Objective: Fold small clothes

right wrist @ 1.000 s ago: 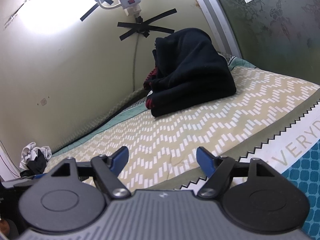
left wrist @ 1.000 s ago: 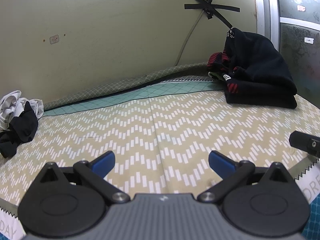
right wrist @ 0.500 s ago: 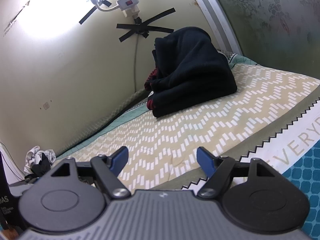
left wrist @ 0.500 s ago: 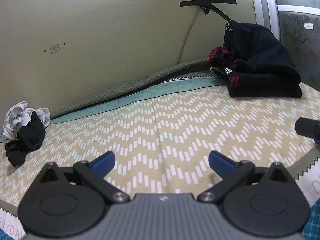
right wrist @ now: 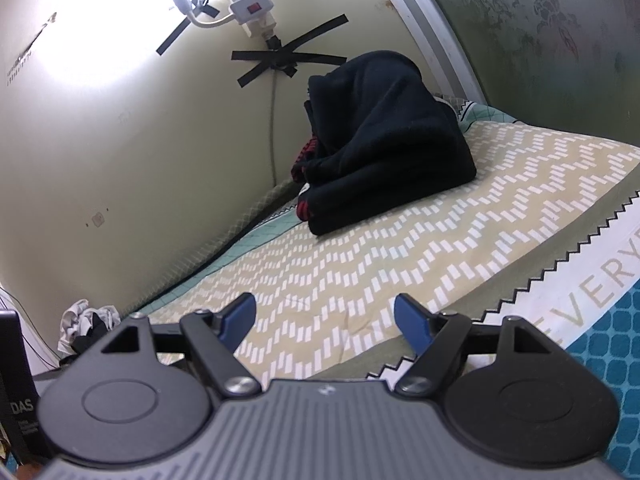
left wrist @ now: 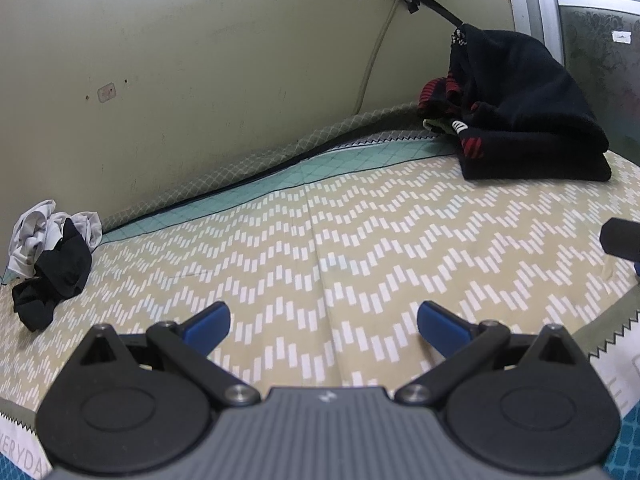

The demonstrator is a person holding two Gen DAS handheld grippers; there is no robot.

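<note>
Only right view shows power strip — both claws empty, spread.

You have a zigzag-patterned bed cover against a pale wall. A white power strip hangs high up there, its cable pinned by crossed black tape

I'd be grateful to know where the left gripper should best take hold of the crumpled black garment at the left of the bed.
Probably the raised bunch of the black garment, where folds stand clear of the bedspread. The left gripper, jaws open, could come from the right, low over the bedspread; the white garment crowds its far side, towards the wall.
</note>
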